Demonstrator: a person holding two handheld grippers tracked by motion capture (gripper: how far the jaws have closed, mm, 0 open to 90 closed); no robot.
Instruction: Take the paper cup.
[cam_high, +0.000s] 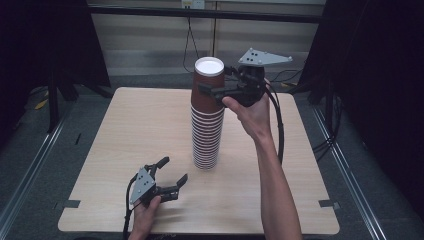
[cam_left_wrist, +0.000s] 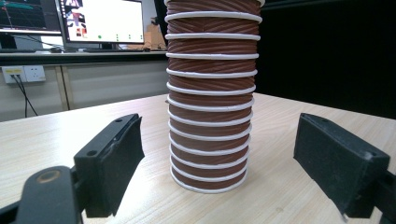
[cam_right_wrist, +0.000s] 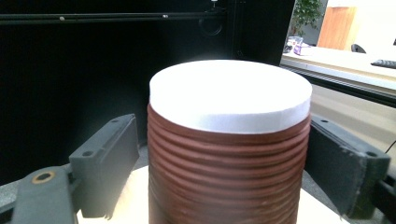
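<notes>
A tall stack of ribbed brown paper cups (cam_high: 206, 125) with white rolled rims stands upside down near the middle of the pale wooden counter (cam_high: 125, 130). The right gripper (cam_high: 215, 91) has its black fingers around the top cup (cam_high: 208, 82), though I cannot tell if they press its ridged wall. The left gripper (cam_high: 172, 172) rests low on the counter, fingers apart and empty, pointing at the stack's base.

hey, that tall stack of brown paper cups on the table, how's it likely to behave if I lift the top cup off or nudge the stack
The stack of cups stands tall on a narrow base, so a sideways nudge could well tip it. The top cup looks like thin ribbed paper: probably light, and easily crushed if the right gripper squeezes hard. The ribs likely help grip, though nested cups may cling and lift together.
</notes>
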